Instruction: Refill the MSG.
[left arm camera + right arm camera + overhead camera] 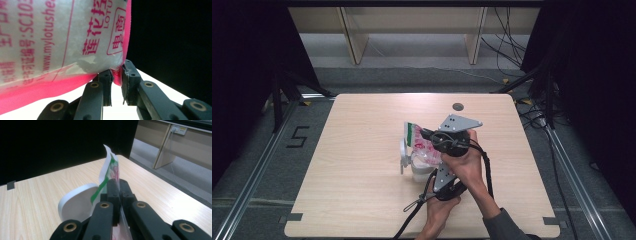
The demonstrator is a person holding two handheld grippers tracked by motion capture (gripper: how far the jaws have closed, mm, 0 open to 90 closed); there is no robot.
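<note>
A clear plastic bag (422,145) with pink print and a green top edge hangs tilted over a white tub (418,173) near the table's middle. The tub's lid (403,152) stands open on its left. My right gripper (426,135) comes in from the right and is shut on the bag's green top edge (110,167), with the white lid (75,205) just beyond. From below, my left gripper (434,172) pinches the bag's pink sealed corner (117,71) between its pads; the printed bag (50,37) looms large in the left gripper view.
The wooden table (362,190) has a round cable hole (457,106) at its far edge. A black cable (412,215) trails off the near edge. Dark curtains flank both sides, with metal rails on the floor.
</note>
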